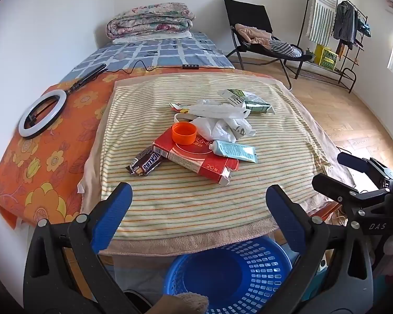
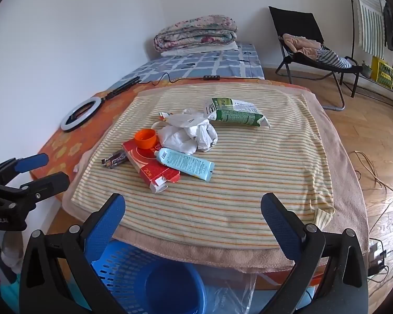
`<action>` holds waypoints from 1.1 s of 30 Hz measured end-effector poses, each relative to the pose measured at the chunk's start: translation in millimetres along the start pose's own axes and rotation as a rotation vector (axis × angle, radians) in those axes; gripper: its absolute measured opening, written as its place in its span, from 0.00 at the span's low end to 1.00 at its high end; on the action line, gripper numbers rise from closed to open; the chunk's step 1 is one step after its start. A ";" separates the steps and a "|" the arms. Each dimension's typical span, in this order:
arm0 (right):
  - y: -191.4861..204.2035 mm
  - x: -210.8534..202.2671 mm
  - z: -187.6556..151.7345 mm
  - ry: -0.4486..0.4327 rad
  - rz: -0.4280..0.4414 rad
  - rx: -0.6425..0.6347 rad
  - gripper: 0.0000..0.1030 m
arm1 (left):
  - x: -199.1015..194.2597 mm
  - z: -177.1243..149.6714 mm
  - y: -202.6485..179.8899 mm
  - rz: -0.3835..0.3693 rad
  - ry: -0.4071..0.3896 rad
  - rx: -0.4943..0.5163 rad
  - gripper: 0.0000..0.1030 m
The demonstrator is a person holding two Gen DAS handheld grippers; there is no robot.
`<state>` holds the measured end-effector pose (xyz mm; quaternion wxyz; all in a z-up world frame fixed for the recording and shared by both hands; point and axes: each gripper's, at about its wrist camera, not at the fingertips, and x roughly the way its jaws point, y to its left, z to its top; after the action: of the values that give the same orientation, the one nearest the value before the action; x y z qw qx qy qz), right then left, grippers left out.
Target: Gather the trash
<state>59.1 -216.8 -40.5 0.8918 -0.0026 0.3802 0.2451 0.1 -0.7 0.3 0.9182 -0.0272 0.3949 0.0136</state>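
Trash lies in a pile on the striped towel (image 1: 196, 196) (image 2: 249, 183): a Snickers wrapper (image 1: 148, 162) (image 2: 115, 158), a red carton (image 1: 196, 161) (image 2: 149, 166), an orange cap (image 1: 184, 133) (image 2: 145, 138), a light blue tube (image 1: 235, 151) (image 2: 186, 163), crumpled white plastic (image 1: 220, 120) (image 2: 188, 133) and a green carton (image 1: 251, 102) (image 2: 235, 113). A blue basket (image 1: 230, 274) (image 2: 149, 282) stands on the floor below the bed's near edge. My left gripper (image 1: 199, 201) and right gripper (image 2: 194, 209) are both open and empty, held above the near edge, short of the pile.
A ring light (image 1: 43, 112) (image 2: 81, 113) with its cable lies on the orange floral sheet at the left. Folded quilts (image 1: 149, 21) sit at the bed's far end. A black chair (image 1: 259, 36) with clothes and a clothes rack (image 1: 338, 31) stand at the right. Cables (image 2: 374, 178) lie on the wood floor.
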 end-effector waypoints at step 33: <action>-2.9 4.4 -2.0 0.012 0.004 0.011 1.00 | 19.0 -4.6 18.7 -0.013 0.028 -0.055 1.00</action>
<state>61.6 -217.8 -45.5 0.8892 0.0017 0.3867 0.2445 9.0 17.8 -17.4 0.9115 -0.0554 0.4070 0.0182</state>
